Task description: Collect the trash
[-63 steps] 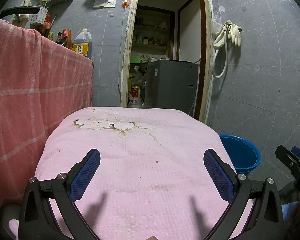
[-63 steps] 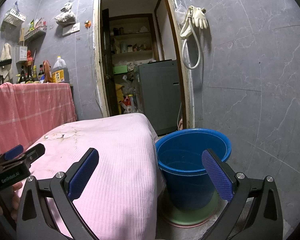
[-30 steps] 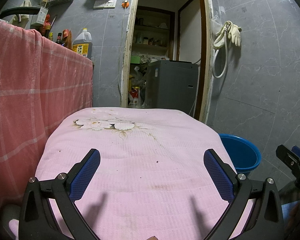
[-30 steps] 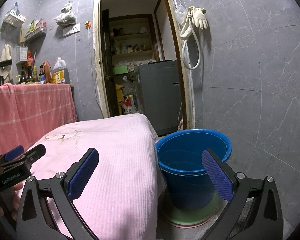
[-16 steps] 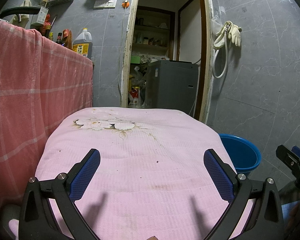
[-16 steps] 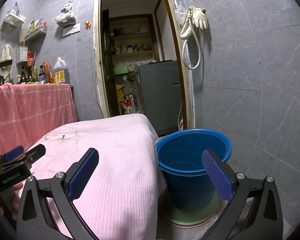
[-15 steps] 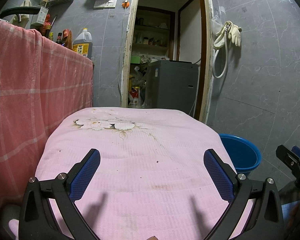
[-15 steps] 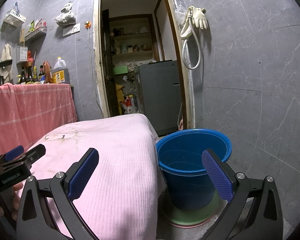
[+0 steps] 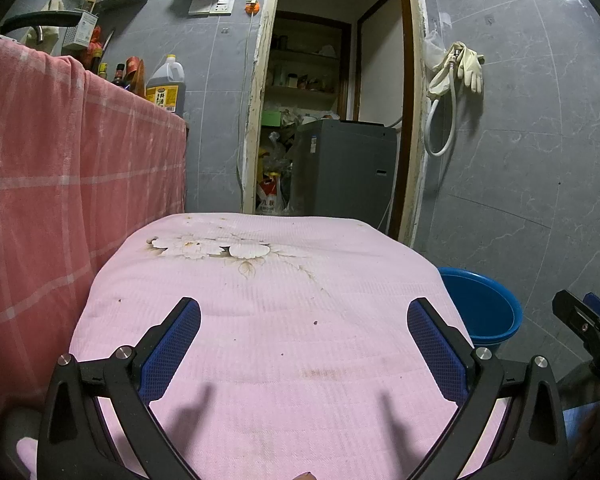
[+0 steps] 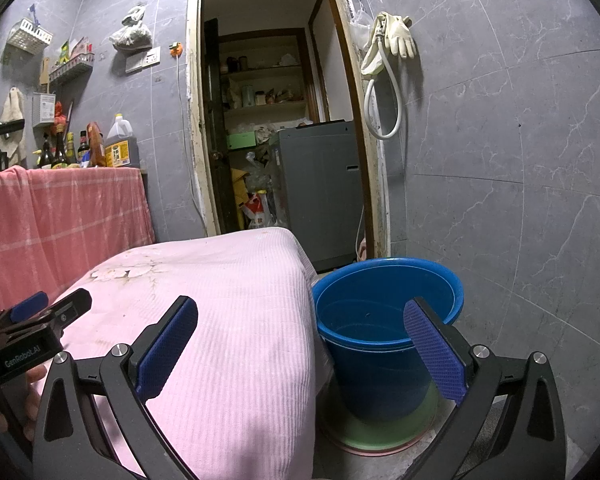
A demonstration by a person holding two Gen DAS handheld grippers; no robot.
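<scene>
My left gripper (image 9: 304, 316) is open and empty, held low over a table covered with a pink cloth (image 9: 268, 304). My right gripper (image 10: 300, 316) is open and empty, straddling the right edge of the pink cloth (image 10: 228, 312) and a blue bucket (image 10: 384, 320) on the floor. The bucket also shows in the left wrist view (image 9: 480, 304), right of the table. No loose trash shows on the cloth, only small dark specks (image 9: 315, 323). Each gripper shows at the edge of the other's view.
A red checked cloth (image 9: 60, 184) hangs over a counter on the left, with bottles and an oil jug (image 9: 166, 90) on top. An open doorway (image 9: 332, 120) at the back shows a grey washing machine (image 9: 344, 168) and bags. Gloves and a hose (image 10: 388, 64) hang on the tiled wall.
</scene>
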